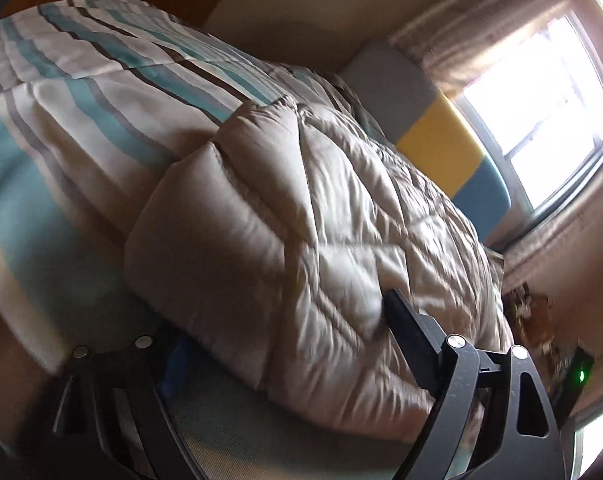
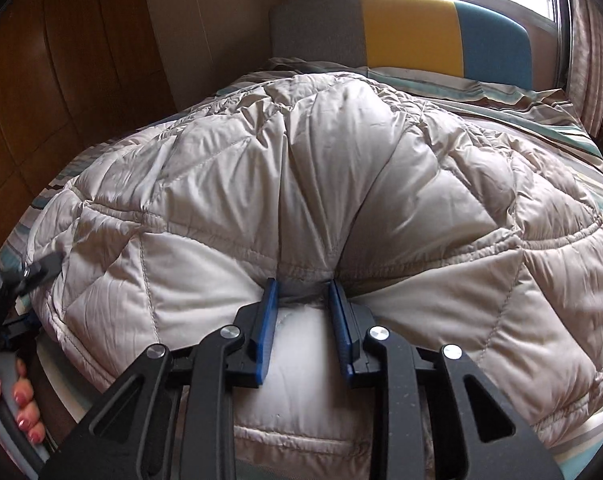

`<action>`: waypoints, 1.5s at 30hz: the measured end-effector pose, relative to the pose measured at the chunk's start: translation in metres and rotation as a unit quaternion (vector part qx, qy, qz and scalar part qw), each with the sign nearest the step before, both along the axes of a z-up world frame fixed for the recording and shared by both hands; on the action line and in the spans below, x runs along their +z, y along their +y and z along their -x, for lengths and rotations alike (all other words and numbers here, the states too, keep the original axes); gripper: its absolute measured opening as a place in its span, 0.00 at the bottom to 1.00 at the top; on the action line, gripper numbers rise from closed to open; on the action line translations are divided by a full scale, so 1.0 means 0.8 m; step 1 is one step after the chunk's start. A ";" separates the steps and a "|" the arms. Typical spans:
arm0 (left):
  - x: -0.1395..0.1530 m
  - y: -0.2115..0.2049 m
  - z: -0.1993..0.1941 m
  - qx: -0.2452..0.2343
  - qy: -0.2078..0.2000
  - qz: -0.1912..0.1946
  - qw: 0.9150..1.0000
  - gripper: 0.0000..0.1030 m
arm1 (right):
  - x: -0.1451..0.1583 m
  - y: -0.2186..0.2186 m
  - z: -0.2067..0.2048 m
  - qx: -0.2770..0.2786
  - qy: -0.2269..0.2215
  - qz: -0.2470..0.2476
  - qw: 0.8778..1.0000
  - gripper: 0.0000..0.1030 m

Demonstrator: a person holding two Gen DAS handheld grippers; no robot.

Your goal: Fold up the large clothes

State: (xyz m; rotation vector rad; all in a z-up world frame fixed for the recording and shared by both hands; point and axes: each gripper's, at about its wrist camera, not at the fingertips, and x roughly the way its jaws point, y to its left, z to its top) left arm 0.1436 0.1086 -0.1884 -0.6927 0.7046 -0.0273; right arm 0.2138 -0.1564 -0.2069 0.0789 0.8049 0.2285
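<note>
I am at the gripping step: the beige quilted down coat (image 2: 301, 184) lies puffed up on the striped bedspread (image 1: 81, 92), its bottom hem along the foot edge of the bed, nearest me, and I need both ends of that hem in hand before I can lift and fold it toward the headboard (image 2: 405, 28).

My right hand-held gripper (image 2: 303, 284) has its blue pads (image 2: 267, 320) drawn close together, pinching a gathered bunch of the hem at about its middle; the fabric puckers into the jaws.

My left hand-held gripper (image 1: 269, 332) is spread wide at the coat's left corner (one finger lies against the padding, the other sits low beside the edge), and nothing is clamped yet.

Next, I judge, the left must close on that thick corner, deep enough that slippery padding does not squeeze out.
</note>
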 end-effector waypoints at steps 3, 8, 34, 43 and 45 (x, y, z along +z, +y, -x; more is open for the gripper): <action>-0.002 0.005 -0.007 0.034 -0.004 0.024 0.999 0.84 | -0.003 0.001 0.001 -0.001 -0.003 0.002 1.000 0.25; -0.005 0.015 -0.016 0.080 -0.005 0.073 0.994 0.82 | -0.004 0.000 0.007 -0.001 -0.006 0.001 1.000 0.25; 0.078 -0.024 0.009 0.012 -0.125 -0.030 0.992 0.30 | 0.003 0.005 -0.004 -0.010 0.001 0.011 1.000 0.25; 0.122 -0.067 0.010 -0.019 -0.165 -0.129 0.978 0.30 | 0.041 -0.047 0.035 -0.066 -0.039 0.014 0.997 0.38; 0.134 -0.081 0.014 -0.031 -0.175 -0.160 0.971 0.30 | 0.044 -0.068 0.041 -0.091 -0.038 0.014 0.995 0.38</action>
